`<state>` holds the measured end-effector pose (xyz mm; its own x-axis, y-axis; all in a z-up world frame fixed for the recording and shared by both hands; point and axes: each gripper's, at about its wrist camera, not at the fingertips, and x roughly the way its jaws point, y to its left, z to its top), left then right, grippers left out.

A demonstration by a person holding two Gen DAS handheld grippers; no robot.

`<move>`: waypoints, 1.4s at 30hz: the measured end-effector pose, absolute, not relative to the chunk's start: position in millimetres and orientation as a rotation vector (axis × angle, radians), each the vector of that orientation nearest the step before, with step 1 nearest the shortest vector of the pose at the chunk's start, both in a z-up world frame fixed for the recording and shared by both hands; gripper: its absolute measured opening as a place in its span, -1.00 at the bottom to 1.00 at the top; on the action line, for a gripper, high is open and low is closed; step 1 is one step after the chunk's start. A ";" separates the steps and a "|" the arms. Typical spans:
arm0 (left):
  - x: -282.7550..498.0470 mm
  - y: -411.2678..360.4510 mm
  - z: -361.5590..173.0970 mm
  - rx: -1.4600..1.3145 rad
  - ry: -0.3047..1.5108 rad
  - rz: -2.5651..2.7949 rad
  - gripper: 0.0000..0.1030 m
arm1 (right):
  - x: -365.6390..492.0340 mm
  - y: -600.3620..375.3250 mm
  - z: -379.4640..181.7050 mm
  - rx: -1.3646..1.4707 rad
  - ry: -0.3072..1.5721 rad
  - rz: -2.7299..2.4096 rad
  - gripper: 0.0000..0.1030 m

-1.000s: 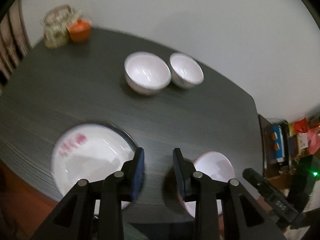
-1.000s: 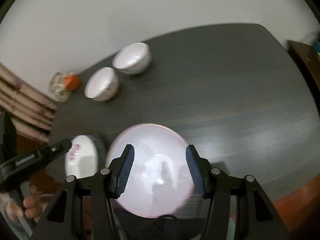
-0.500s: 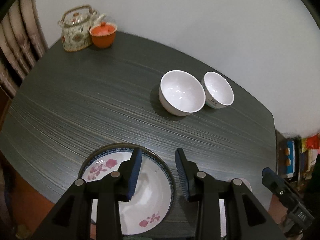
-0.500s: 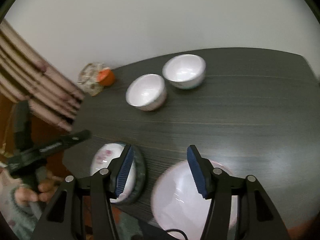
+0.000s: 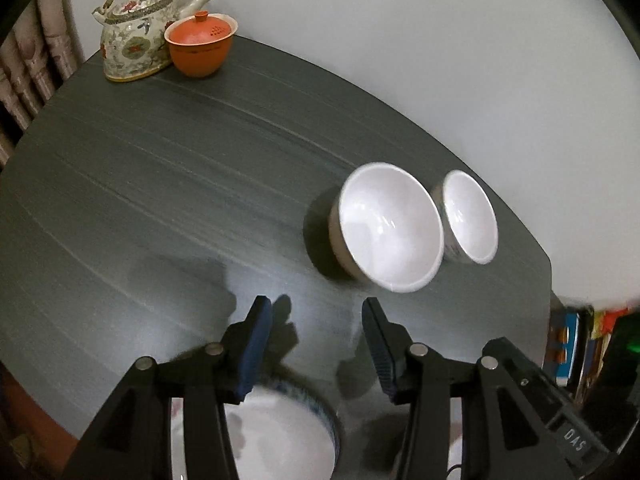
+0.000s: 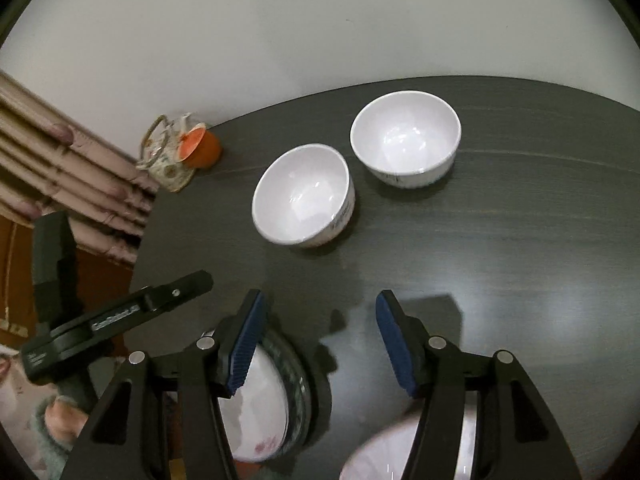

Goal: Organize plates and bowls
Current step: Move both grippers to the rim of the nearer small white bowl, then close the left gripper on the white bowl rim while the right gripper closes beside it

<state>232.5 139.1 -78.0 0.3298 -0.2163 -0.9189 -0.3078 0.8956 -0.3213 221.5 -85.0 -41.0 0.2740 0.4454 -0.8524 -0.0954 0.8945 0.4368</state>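
left hand-held gripper (image 5: 316,344): opening, holds nothing | right hand-held gripper (image 6: 320,340): spread, holds nothing | I see two bowls (image 6: 304,196) side by side, plates (image 6: 272,396) near me on the counter (image 6: 500,220) (nothing stacked yet)

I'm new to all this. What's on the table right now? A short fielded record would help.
Surface: dark grey wood-grain table
Middle: two empty white ceramic bowls, side by side
Far corner: floral teapot beside orange lidded cup
Near edge: flower-patterned plate and plain white plate
Left gripper: jaws opening, nothing between
Right gripper: open, empty
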 end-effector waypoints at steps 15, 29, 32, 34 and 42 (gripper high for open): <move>287.3 125.6 -121.2 -0.514 1.280 0.033 -0.07 | 280.5 -68.3 -93.7 0.380 1.325 0.245 0.08; 309.1 114.4 -147.3 -0.465 1.297 0.078 -0.22 | 299.1 -58.8 -120.4 0.352 1.346 0.234 -0.13; 314.3 106.2 -154.8 -0.469 1.316 0.063 -0.41 | 300.5 -56.8 -125.4 0.357 1.352 0.242 -0.21; 315.6 104.7 -158.5 -0.475 1.318 0.058 -0.54 | 301.3 -56.7 -128.0 0.362 1.354 0.254 -0.29; 318.5 93.1 -163.4 -0.477 1.313 0.032 -0.63 | 302.0 -53.1 -129.3 0.368 1.339 0.303 -0.64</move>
<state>318.5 93.1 -163.4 0.2695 -0.2428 -0.9319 -0.2882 0.9030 -0.3186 302.0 -53.1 -129.3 0.2059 0.4183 -0.8847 -0.0029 0.9043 0.4269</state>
